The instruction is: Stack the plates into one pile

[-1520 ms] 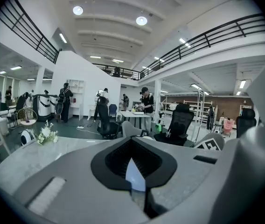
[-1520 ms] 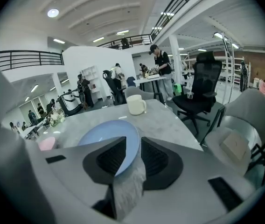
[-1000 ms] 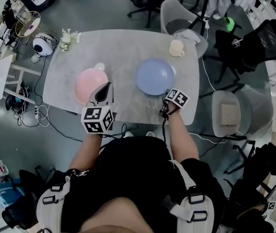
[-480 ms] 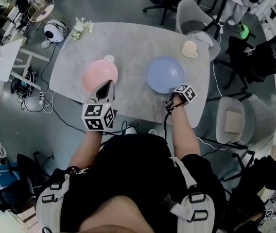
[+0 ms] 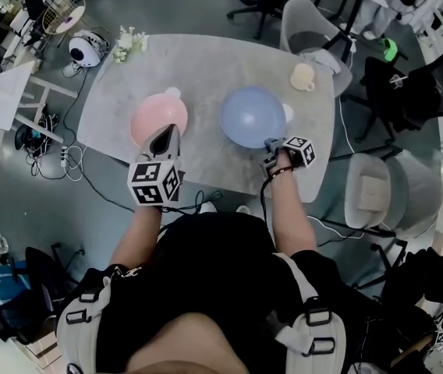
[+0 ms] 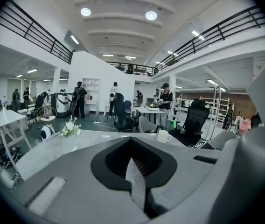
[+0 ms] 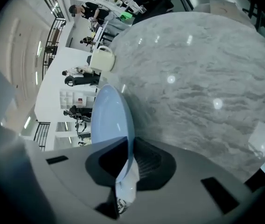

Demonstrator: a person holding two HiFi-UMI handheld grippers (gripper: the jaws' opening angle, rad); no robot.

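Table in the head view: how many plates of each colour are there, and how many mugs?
pink plate: 1
blue plate: 1
cream mug: 1
Total: 3

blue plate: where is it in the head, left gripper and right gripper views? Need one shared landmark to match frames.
Head view: the pale blue round plate sits centre-right on the grey marble table.
Left gripper view: not in it.
Right gripper view: edge-on, left of centre, its rim between the right tongs, which are closing on it.
Shared landmark: the cream mug at the table's far side, seen in all three views.
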